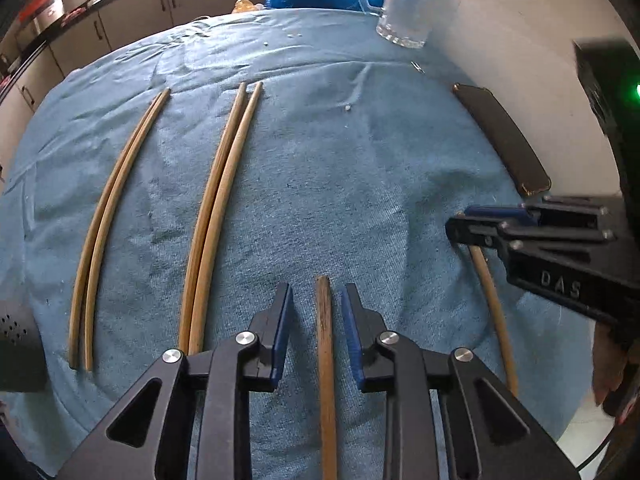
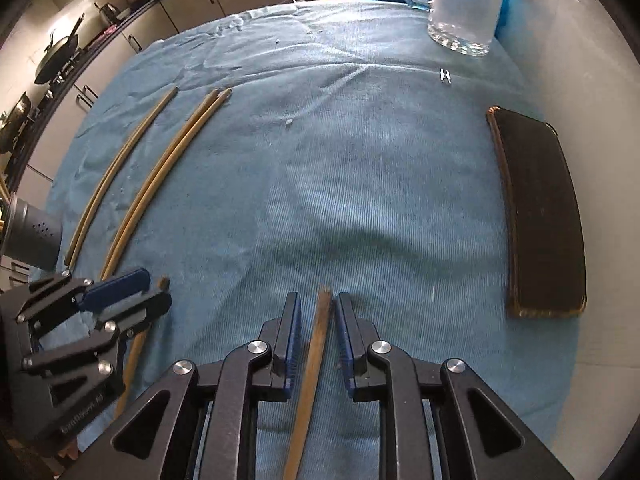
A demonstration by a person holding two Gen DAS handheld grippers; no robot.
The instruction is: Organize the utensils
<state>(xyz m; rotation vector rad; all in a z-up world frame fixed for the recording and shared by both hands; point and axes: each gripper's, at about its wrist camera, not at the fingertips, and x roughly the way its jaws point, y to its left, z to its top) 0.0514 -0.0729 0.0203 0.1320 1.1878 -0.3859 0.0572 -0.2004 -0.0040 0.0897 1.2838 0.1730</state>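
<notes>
Two chopsticks between two grippers, one apiece, on a table draped in blue towelling [image 1: 320, 184]. Left gripper [image 1: 316, 322] spread a little, its blue pads clear on both sides of a dark brown chopstick [image 1: 325, 360] lying flat on the cloth. Right gripper [image 2: 317, 330] likewise slightly parted around a paler, worn chopstick [image 2: 314, 356], gaps visible either side, nothing pinched in either view. Farther left on the cloth, two finished pairs [image 1: 216, 216] and [image 1: 112, 220] laid side by side, tips pointing away. Slim bamboo or wood by the look of it, tapered, scuffed along the shaft, thick ends toward the cameras. Likely very light and stiff, round enough to roll on the nap and to twist in the pads if caught off-centre. Best taken across the shaft near the thick end, squarely between the pads, with a light squeeze. A dark phone [image 2: 540, 216] near the right edge and a glass mug [image 2: 464, 4] at the far side, both well apart from the chopsticks. Remaining, by the layout: setting these two down together as a third pair.
</notes>
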